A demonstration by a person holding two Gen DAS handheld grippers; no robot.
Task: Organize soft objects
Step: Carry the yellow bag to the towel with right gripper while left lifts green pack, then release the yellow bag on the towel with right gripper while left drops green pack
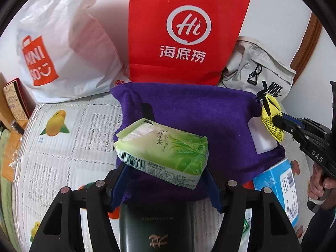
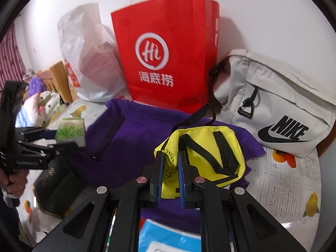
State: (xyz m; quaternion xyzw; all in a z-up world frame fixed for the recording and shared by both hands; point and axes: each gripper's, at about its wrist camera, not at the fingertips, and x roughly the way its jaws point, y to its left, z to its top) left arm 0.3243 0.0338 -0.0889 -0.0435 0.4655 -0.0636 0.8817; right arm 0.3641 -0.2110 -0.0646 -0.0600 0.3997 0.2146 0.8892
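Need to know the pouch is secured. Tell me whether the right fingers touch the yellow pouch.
Touching. The right wrist view shows the right fingers pinching the mesh edge of the yellow pouch from both sides, with no gap visible.

A red paper bag [image 2: 166, 58] stands at top centre, a white plastic bag [image 1: 63, 48] to its left (contents blurred, perhaps a box). Lower down lies a fruit-printed table cover [image 1: 69, 138].

Far back, the red paper bag [image 1: 189, 31] is looking matt and smooth, the white plastic bag [image 1: 63, 42] on its left thin and glossy. The purple towel [image 1: 189, 109] is showing a fuzzy nap. The green tissue pack [image 1: 166, 149] is gleaming in plastic film; the yellow pouch [image 2: 210, 145] is showing woven cloth and mesh.
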